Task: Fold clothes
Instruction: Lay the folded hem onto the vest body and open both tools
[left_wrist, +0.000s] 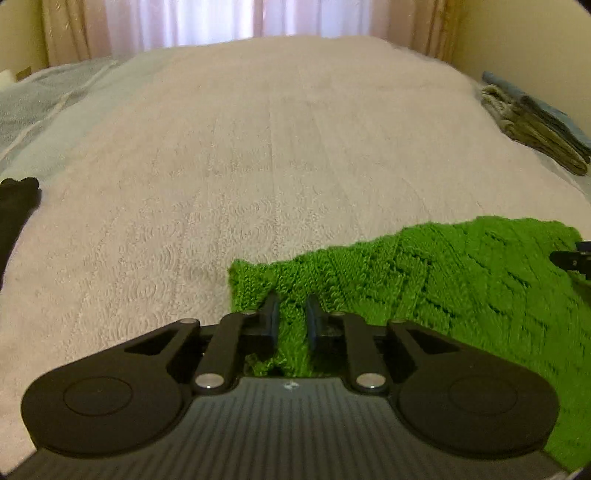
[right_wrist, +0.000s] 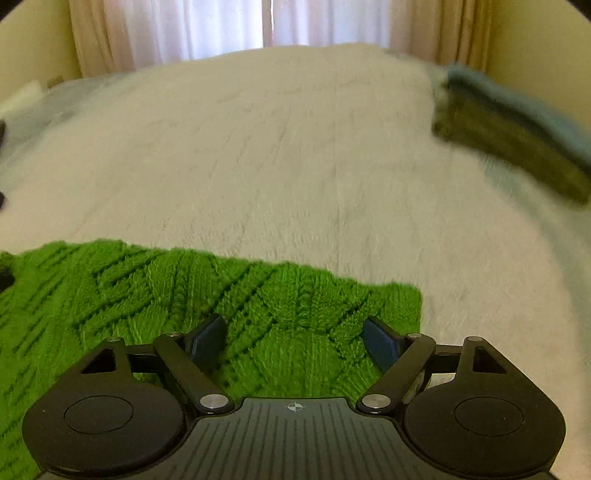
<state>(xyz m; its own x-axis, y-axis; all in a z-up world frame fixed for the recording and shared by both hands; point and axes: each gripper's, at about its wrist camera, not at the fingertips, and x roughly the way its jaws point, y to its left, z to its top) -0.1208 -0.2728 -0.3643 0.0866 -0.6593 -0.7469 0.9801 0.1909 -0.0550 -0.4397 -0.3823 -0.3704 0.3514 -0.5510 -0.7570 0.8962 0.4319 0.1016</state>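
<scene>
A bright green knitted garment (left_wrist: 461, 280) lies on a pale bedspread (left_wrist: 240, 147). My left gripper (left_wrist: 291, 314) is shut on the garment's left edge, with green knit bunched between its pads. In the right wrist view the garment (right_wrist: 147, 291) spreads left and under my right gripper (right_wrist: 293, 336), which is open with its jaws wide over the garment's right corner. The right gripper's tip also shows at the right edge of the left wrist view (left_wrist: 572, 258).
A stack of folded clothes, olive and blue (left_wrist: 535, 125), sits at the bed's right edge; it also shows in the right wrist view (right_wrist: 517, 133). A dark item (left_wrist: 16, 206) lies at the left edge. Curtains (left_wrist: 240, 18) hang behind the bed.
</scene>
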